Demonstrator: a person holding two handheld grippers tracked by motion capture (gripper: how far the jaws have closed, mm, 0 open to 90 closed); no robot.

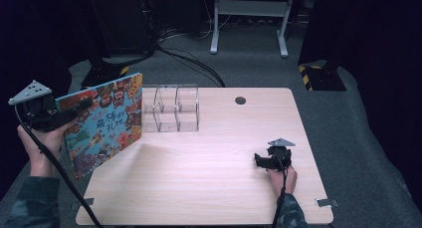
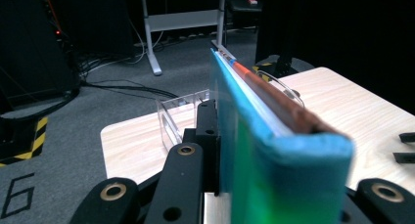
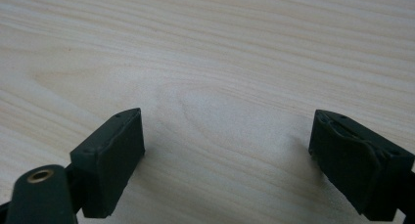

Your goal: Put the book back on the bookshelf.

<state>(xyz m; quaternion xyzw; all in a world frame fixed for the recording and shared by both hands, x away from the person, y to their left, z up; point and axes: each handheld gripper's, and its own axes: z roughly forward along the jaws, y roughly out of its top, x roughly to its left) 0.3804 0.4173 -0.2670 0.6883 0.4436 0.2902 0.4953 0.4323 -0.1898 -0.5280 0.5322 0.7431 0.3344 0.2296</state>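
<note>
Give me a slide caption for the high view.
Left gripper holds a picture book upright beside a clear organizer.

The book [image 2: 274, 150] is cut by the bottom edge and hides the left tool's [image 2: 222, 150] far jaw.

The right claw [image 3: 227, 160] hangs just above the pale wooden tabletop [image 3: 205, 53]. Its two black jaws stand wide apart. Bare wood grain lies between them.

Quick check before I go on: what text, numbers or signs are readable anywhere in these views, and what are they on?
"6": painted white on the grey floor, low left in the left gripper view.
Picture book held in the left tool: large white cover characters, too blurred to read.
Nothing else is legible.
</note>
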